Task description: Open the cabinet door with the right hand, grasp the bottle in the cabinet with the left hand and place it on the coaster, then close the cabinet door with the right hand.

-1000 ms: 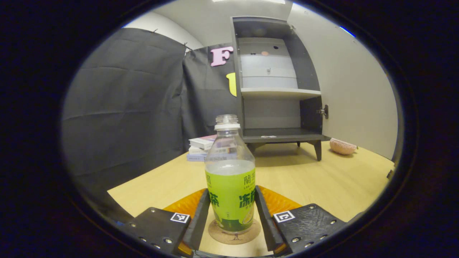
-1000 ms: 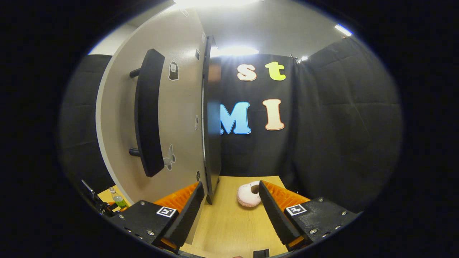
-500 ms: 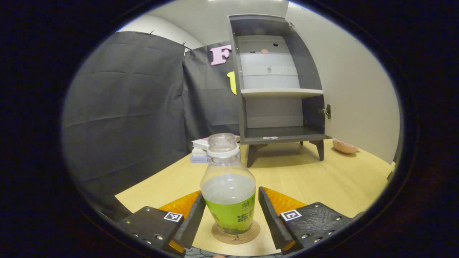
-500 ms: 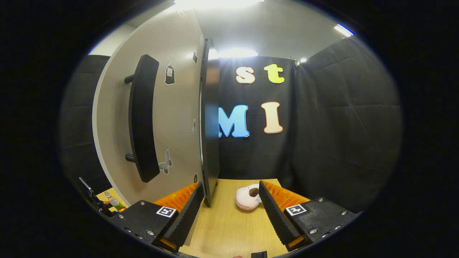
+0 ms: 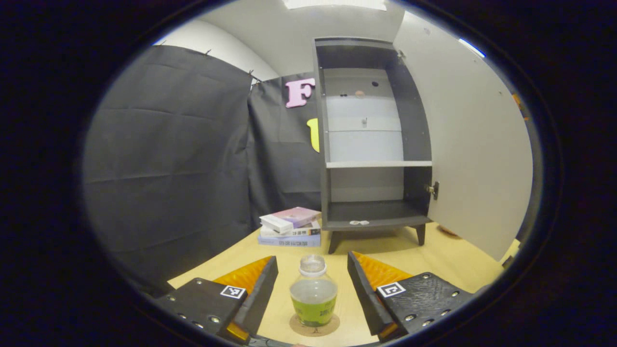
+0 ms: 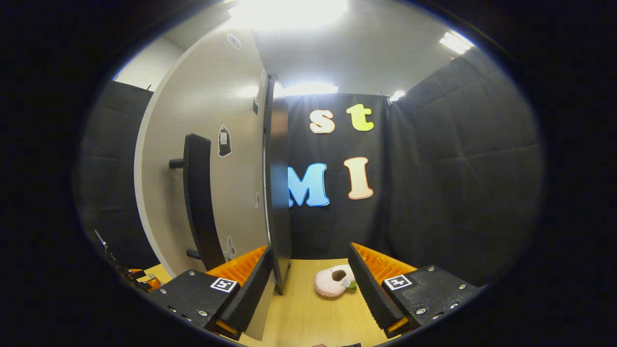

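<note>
the bottle stood upright on the coaster, free between the spread fingers of the left gripper. the right gripper, open and empty, sat near the open door, whose handle lay to its left, running vertically.
</note>
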Demonstrator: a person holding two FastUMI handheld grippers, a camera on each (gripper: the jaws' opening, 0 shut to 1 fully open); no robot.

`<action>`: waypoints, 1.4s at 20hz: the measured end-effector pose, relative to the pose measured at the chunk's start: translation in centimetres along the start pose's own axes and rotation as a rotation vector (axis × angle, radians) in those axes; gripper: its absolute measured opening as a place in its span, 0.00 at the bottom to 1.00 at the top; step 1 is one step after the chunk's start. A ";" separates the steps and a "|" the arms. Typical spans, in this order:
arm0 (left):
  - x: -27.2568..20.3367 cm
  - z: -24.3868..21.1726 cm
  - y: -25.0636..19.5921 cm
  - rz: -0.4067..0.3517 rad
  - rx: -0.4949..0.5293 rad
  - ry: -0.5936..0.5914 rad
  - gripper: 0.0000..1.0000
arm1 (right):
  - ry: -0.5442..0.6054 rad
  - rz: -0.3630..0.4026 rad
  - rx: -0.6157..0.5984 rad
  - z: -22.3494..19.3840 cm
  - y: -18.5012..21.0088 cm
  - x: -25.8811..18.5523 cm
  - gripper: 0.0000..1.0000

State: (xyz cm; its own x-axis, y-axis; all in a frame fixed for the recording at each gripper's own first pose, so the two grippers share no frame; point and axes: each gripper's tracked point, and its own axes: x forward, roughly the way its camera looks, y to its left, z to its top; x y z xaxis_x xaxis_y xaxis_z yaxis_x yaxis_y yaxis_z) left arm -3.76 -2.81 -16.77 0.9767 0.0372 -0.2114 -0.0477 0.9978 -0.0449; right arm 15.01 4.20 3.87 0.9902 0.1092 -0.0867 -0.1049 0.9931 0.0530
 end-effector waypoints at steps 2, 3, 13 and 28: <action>-0.3 2.3 0.0 -0.029 -0.030 -0.021 0.88 | -0.026 -0.038 0.011 1.4 0.2 -0.5 0.95; -0.4 3.5 0.1 -0.044 -0.035 -0.028 0.87 | -0.038 -0.057 0.019 2.0 0.4 -0.7 0.95; -0.1 10.1 7.8 -0.085 -0.033 -0.119 0.83 | -0.035 -0.239 -0.010 3.0 2.5 -1.9 0.93; 1.1 8.6 18.4 -0.037 -0.025 -0.109 0.87 | -0.048 -0.087 0.021 2.4 15.6 -1.1 0.93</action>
State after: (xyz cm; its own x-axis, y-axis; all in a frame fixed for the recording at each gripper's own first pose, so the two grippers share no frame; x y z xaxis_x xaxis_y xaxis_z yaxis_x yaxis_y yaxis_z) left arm -1.77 16.02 -9.45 0.9948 0.0070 -0.1012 -0.0147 0.9970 -0.0756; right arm 12.54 19.49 7.22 0.9988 0.0202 -0.0437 -0.0171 0.9975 0.0688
